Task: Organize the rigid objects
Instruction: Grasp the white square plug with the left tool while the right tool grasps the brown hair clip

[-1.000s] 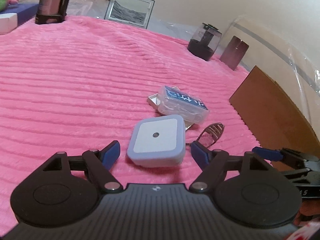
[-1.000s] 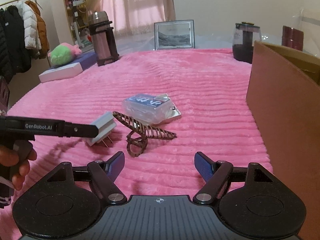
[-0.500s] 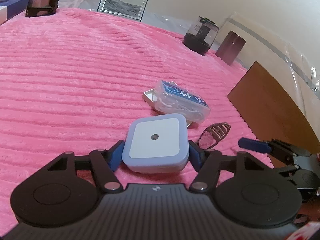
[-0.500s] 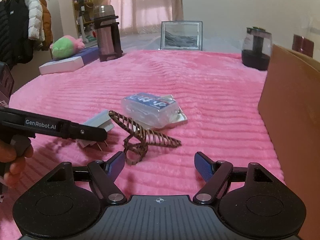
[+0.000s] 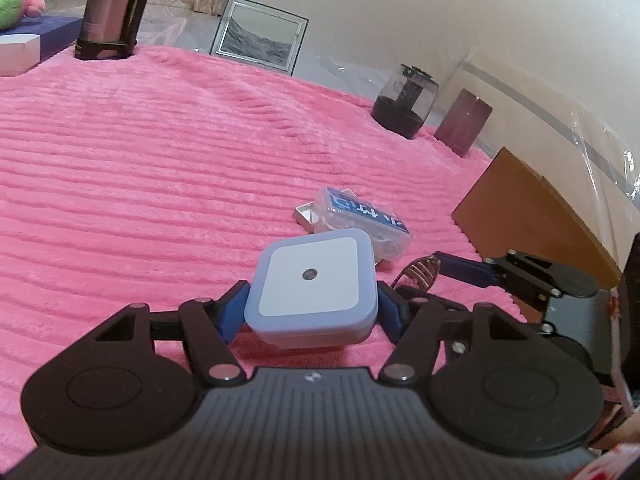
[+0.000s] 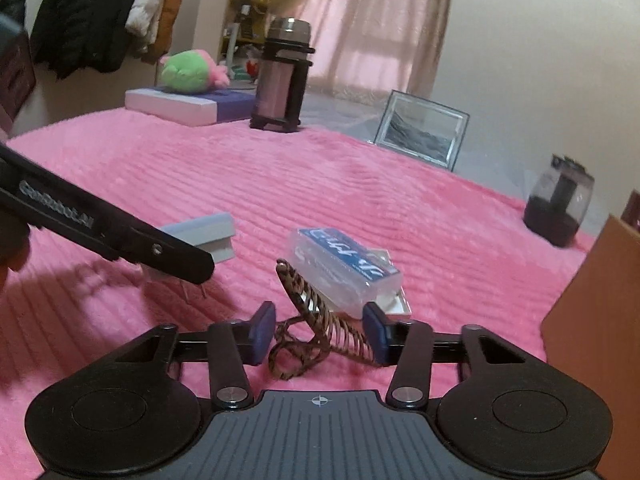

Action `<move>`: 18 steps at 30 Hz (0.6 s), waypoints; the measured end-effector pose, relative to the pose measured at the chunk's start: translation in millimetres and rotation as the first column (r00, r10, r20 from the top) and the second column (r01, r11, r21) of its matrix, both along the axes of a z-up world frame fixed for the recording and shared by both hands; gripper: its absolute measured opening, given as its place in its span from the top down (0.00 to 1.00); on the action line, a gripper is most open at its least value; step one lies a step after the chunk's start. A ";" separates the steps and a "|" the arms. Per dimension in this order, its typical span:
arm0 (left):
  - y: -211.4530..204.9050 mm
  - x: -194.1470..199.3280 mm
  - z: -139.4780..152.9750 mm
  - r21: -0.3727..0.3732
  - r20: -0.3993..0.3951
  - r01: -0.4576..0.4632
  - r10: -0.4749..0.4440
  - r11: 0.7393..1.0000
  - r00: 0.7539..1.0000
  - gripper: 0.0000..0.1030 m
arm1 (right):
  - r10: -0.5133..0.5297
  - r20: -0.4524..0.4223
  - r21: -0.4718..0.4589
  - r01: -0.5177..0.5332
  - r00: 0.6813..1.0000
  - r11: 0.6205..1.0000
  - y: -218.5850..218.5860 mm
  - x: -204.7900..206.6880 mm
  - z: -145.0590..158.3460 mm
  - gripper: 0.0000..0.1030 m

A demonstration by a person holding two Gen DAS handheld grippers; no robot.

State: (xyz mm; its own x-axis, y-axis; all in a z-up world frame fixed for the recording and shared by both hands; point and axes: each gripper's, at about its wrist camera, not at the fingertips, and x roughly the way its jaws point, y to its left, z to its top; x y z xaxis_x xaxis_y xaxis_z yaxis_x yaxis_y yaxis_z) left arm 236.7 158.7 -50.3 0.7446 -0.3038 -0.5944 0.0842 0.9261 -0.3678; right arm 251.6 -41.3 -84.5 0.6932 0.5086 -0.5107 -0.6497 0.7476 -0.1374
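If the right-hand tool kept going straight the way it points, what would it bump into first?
Probably the clear plastic box just beyond the brown hair clip that its closing jaws already flank; depth is hard to judge.

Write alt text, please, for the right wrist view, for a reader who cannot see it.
The right gripper is closing its blue pads around a brown openwork hair clip on a pink ribbed blanket. Just beyond lies a clear plastic box with a blue label; at left, the left gripper holds a pale blue plug-in night light.

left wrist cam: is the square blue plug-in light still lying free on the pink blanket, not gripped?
No, the left gripper has its fingers pressed on both sides of the plug-in light.
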 end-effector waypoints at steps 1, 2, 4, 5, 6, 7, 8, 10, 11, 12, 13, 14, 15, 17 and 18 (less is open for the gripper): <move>0.1 -1.5 0.5 0.004 0.000 -0.001 0.001 1.000 1.000 0.40 | 0.005 0.011 -0.011 -0.005 1.000 1.000 1.5 0.2 -0.8 0.67; -0.3 -2.8 1.1 0.009 0.000 -0.003 0.003 1.000 1.000 0.40 | 0.010 0.023 -0.022 -0.010 1.000 1.000 3.1 -0.1 -1.3 0.71; -2.5 -5.4 1.3 0.011 0.000 -0.005 0.005 1.000 1.000 0.40 | 0.019 0.044 -0.045 -0.017 0.999 0.999 5.4 -1.5 -2.2 0.80; -3.3 -6.7 1.3 0.011 -0.002 -0.005 0.005 1.000 1.000 0.40 | 0.022 0.053 -0.056 -0.019 0.998 0.998 6.0 -2.7 -2.7 0.86; -4.3 -8.6 1.3 0.012 -0.002 -0.006 0.006 1.000 1.000 0.40 | 0.026 0.063 -0.068 -0.021 0.998 0.997 6.1 -4.1 -3.1 0.89; -5.4 -10.8 1.6 0.014 -0.003 -0.008 0.008 1.000 1.000 0.40 | 0.026 0.071 -0.078 -0.020 0.997 0.997 6.5 -5.8 -3.3 0.91; -6.3 -12.4 1.6 0.014 -0.004 -0.011 0.011 1.000 1.000 0.40 | 0.026 0.082 -0.087 -0.018 0.996 0.996 6.7 -8.1 -3.2 0.92; -9.0 -17.1 2.6 0.016 -0.005 -0.011 0.011 1.000 1.000 0.40 | 0.021 0.100 -0.094 -0.012 0.995 0.996 5.4 -13.4 -1.8 0.95; -10.6 -19.3 3.5 0.021 -0.005 -0.011 0.011 1.000 1.000 0.40 | 0.018 0.102 -0.092 -0.008 0.995 0.996 4.3 -15.3 -0.5 0.95; -12.6 -21.9 4.9 0.028 -0.005 -0.011 0.012 1.000 1.000 0.40 | 0.014 0.098 -0.089 -0.005 0.995 0.996 3.0 -16.6 1.4 0.96; -14.9 -24.7 6.7 0.036 -0.004 -0.011 0.011 0.999 1.000 0.40 | 0.009 0.094 -0.081 -0.002 0.996 0.997 0.8 -18.4 3.5 0.97; -17.0 -27.4 8.2 0.044 -0.003 -0.010 0.010 0.999 1.000 0.40 | 0.003 0.092 -0.071 0.004 0.996 0.997 -1.8 -20.8 5.6 0.98; -18.8 -30.5 10.3 0.051 -0.002 -0.010 0.010 0.999 1.000 0.40 | -0.008 0.091 -0.063 0.013 0.996 0.998 -4.7 -23.2 8.5 0.99; -22.4 -36.8 14.0 0.062 0.001 -0.009 0.009 0.998 1.000 0.40 | -0.021 0.072 -0.039 0.024 0.997 0.999 -10.7 -27.2 14.0 1.00; -24.9 -40.8 16.4 0.068 0.003 -0.009 0.008 0.998 1.000 0.40 | -0.031 0.059 -0.025 0.032 0.998 0.999 -14.3 -30.2 17.1 1.00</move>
State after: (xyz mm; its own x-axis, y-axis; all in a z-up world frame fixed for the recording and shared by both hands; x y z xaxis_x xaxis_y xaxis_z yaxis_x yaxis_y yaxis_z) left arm 195.8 133.8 -33.9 0.7485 -0.2564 -0.6116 0.0771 0.9496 -0.3038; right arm 221.4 -55.5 -67.4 0.7380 0.4731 -0.4812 -0.6161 0.7634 -0.1943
